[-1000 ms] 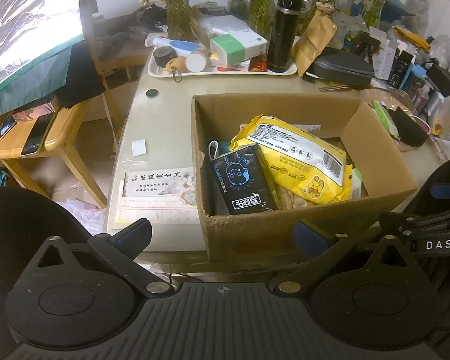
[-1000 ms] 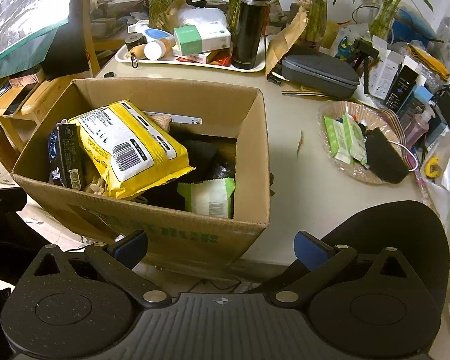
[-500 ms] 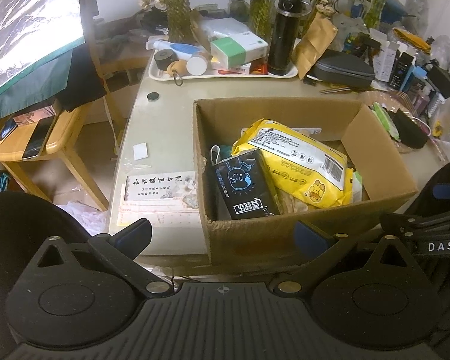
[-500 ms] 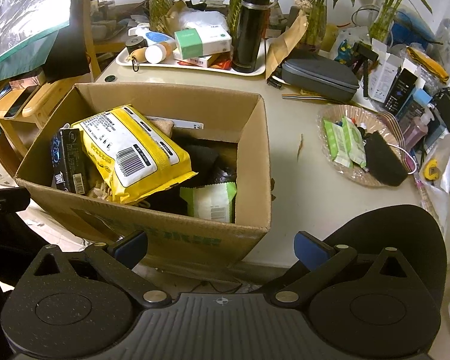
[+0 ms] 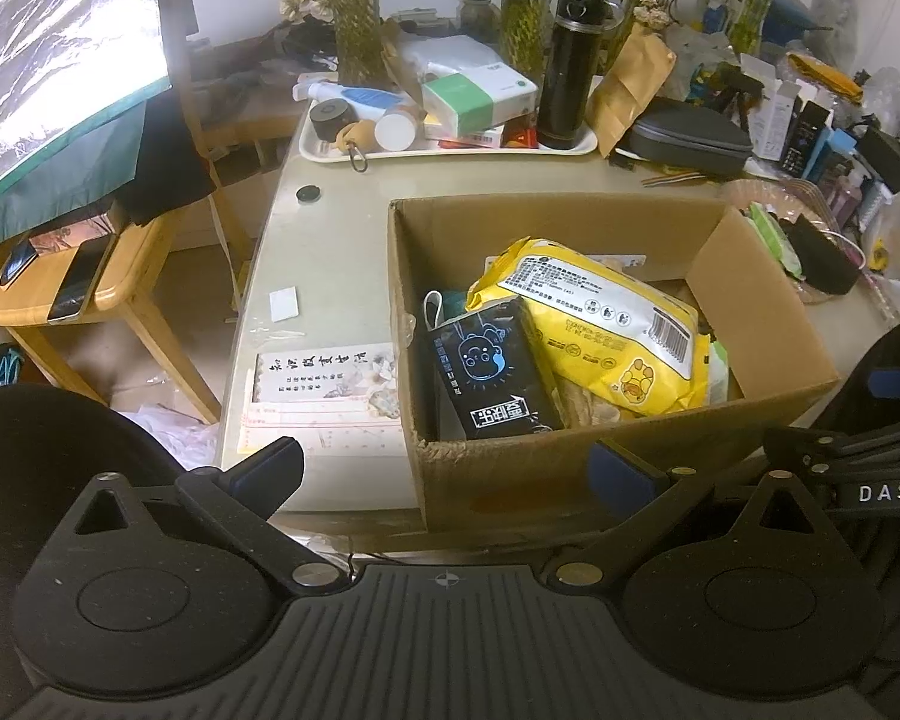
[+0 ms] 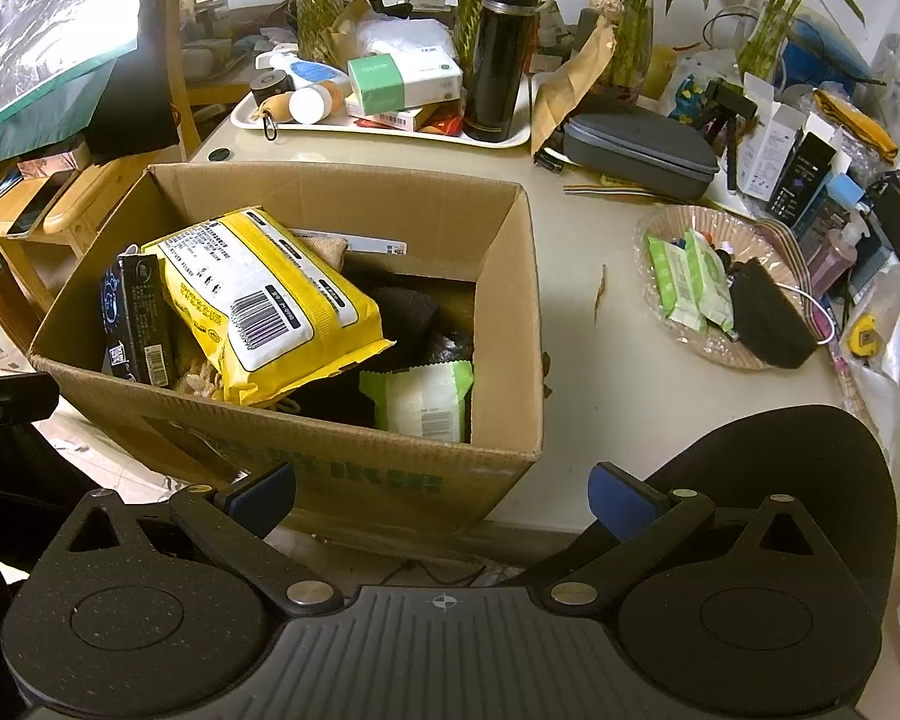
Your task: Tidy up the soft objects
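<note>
Already the soft goods sat packed in the cardboard box point(image 6: 354, 474) at the near edge of the table point(image 6: 576, 276), so your work looked to be well along, with only a few loose items left outside. Uppermost lay the yellow wipes pack point(image 6: 258, 294), a glossy, puffy plastic pillow tilted against the left side, likely because it rested on bulkier things beneath. Just left of it stood the black tissue pack point(image 5: 492, 372), boxy and slick, wedged upright against the box's left wall. At the near right corner a green-and-white sachet point(image 6: 420, 399) leaned with its crimped edge up, and dark fabric filled the gap behind it. You held your left gripper point(image 5: 444, 471) low before the box's near wall, its blue-padded fingers spread wide with nothing between them. Your right gripper point(image 6: 441, 489) hung the same way, fingers apart and empty, near the box's right corner. To the right on the table, a shallow woven basket point(image 6: 768, 354) held two green wipe packets point(image 6: 687, 276) and a black pouch point(image 6: 771, 324), probably your next candidates. Farther off, a white tray point(image 6: 390, 131) carried a tall black flask point(image 6: 501, 54) and a tissue box point(image 6: 405, 81).
</note>
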{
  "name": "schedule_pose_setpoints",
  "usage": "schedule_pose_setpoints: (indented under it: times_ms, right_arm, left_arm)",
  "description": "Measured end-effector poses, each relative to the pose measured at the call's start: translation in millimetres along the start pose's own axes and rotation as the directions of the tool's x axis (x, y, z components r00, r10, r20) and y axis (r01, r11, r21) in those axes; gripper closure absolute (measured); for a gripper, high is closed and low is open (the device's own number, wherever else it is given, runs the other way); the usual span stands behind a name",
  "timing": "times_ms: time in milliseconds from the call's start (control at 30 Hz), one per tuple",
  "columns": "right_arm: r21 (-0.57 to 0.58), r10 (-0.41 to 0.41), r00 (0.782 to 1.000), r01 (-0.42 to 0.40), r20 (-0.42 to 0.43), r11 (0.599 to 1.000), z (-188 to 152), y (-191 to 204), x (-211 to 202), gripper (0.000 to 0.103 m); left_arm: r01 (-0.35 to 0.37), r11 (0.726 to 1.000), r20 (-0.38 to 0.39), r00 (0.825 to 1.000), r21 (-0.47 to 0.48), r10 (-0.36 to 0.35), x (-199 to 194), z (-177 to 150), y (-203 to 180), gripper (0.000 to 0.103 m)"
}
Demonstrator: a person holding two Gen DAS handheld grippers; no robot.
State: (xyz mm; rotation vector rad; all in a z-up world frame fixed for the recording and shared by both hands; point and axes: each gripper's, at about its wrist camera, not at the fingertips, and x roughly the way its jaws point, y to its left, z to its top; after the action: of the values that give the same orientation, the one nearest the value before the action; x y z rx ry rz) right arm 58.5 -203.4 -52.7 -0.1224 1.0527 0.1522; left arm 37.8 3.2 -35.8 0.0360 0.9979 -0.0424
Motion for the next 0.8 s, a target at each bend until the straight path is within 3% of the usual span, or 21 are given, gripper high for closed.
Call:
schedule_pose_setpoints:
  times_ms: [800]
  right_arm:
    - [0.002,0.000,1.000,0.000,0.000,1.000,-1.3,0.9,1.0,0.000]
  left_arm:
    - [-0.002,1.000,0.012,1.000,-0.004,0.002,-0.8,-1.8,-1.6,0.000]
